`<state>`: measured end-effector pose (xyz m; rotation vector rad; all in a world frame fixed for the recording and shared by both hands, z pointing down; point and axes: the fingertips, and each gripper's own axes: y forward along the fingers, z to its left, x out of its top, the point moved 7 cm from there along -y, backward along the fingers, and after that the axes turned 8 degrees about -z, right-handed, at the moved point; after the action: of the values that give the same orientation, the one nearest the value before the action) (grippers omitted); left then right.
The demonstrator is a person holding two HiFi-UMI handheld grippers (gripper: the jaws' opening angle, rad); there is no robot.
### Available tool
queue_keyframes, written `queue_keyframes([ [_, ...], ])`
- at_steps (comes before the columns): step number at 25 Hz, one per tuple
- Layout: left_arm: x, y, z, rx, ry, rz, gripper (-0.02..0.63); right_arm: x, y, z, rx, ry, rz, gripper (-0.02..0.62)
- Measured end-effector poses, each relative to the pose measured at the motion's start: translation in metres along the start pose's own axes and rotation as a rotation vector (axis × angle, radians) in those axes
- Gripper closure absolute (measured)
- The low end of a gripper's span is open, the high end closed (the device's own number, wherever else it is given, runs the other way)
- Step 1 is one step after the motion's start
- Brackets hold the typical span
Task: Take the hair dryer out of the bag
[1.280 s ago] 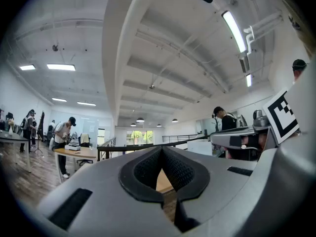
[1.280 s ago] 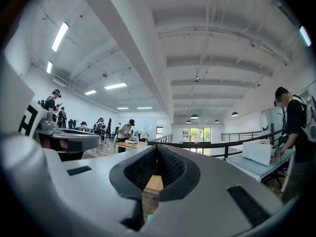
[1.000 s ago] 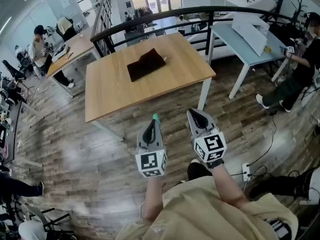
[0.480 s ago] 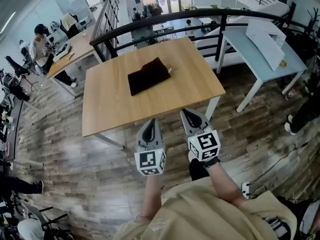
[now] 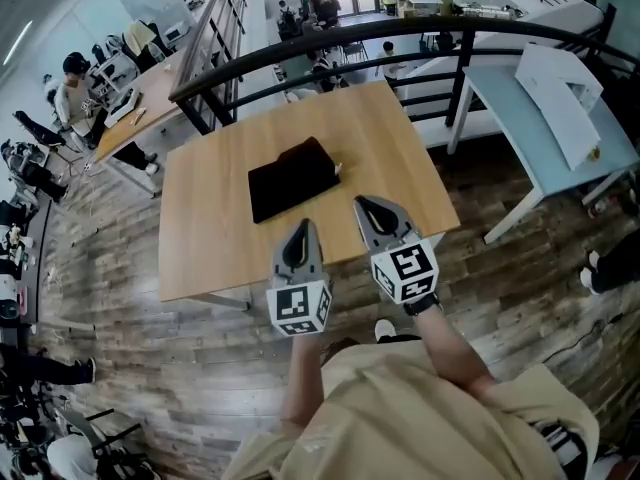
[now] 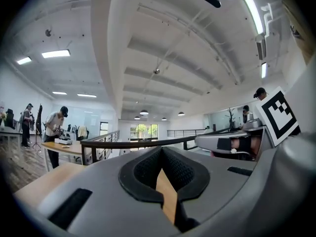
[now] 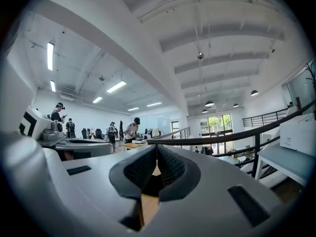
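Observation:
A flat black bag [image 5: 293, 179] lies near the middle of the wooden table [image 5: 210, 238], with a small white bit showing at its right edge. No hair dryer is in sight. My left gripper [image 5: 303, 226] hangs over the table's near part, just short of the bag's near edge, with its jaws shut and empty. My right gripper [image 5: 362, 204] is beside it, off the bag's near right corner, also shut and empty. Both point level toward the railing. In the left gripper view the closed pads [image 6: 148, 169] meet with only a sliver of tabletop below; the right gripper view's pads [image 7: 170, 169] look the same.
A black railing [image 5: 330, 43] runs behind the table. A pale blue table [image 5: 540, 128] with a white box [image 5: 560, 88] stands at the right. Another wooden desk [image 5: 150, 83] with a person [image 5: 75, 93] is at the left. Plank floor surrounds the table.
I have walked up to the table: it and the bag grew nearer, and both shut grippers went from over the floor to over the table's near edge.

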<state>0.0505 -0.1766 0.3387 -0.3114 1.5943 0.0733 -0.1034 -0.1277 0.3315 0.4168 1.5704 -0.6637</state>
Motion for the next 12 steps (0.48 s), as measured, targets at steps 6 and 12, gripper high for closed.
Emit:
queue_keyframes([
  [6,-0.032,0.06,0.021,0.022,-0.017,0.056,0.595,-0.033,0.046,-0.046,-0.005,0.026,0.05,0.58],
  [12,-0.075,0.111,0.048,0.022,-0.054,0.144,0.595,-0.068,0.089,-0.075,-0.013,0.045,0.122,0.58],
])
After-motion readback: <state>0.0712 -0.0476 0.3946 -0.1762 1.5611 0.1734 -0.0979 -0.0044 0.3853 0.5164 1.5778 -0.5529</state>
